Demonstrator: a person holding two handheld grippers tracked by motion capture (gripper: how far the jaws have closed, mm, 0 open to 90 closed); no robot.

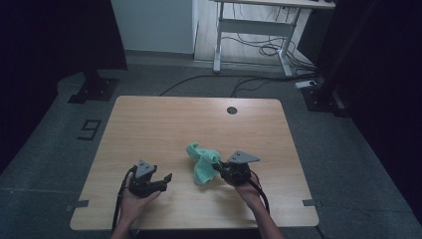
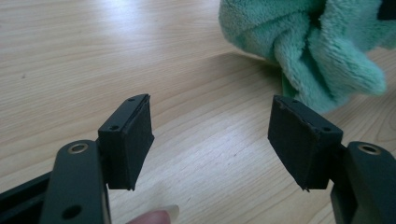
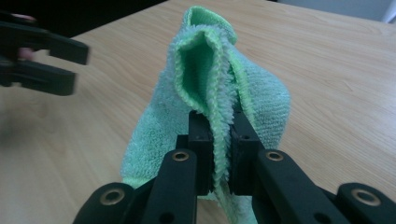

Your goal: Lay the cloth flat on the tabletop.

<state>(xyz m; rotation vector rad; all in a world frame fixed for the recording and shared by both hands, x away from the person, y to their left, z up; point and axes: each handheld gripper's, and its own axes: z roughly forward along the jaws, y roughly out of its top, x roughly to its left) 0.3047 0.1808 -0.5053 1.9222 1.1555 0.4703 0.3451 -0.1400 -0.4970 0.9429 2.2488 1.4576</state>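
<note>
Green fluffy microfibre cloth (image 1: 203, 162): lying bunched on the light wooden rectangular table (image 1: 164, 119), near the middle of its front half, one gathered edge being lifted off the wood. Pile looking soft and looped in the right gripper view (image 3: 205, 79), with a stitched hem running up the raised fold.

Right black two-jaw gripper (image 1: 219, 168): sitting at the cloth's right edge, held in the person's right hand (image 1: 247, 188). Its jaws are standing pressed together on the raised fold of the cloth, the fabric squeezed between the two pads (image 3: 201, 135) and standing upright above them.

Left black two-jaw gripper (image 1: 166, 178): hovering to the left of the cloth, near it but apart from it, held in the person's left hand (image 1: 132, 196). Its jaws are standing wide apart with nothing between them; bare wood is showing in the gap in the left gripper view (image 2: 210, 135), and the cloth (image 2: 308, 42) is lying beyond the right-hand pad. A fingertip (image 2: 156, 217) is showing at the bottom edge below the jaws.

Small dark round cable hole (image 1: 232, 110): sitting in the table beyond the cloth, well apart from it, near the far edge.
</note>
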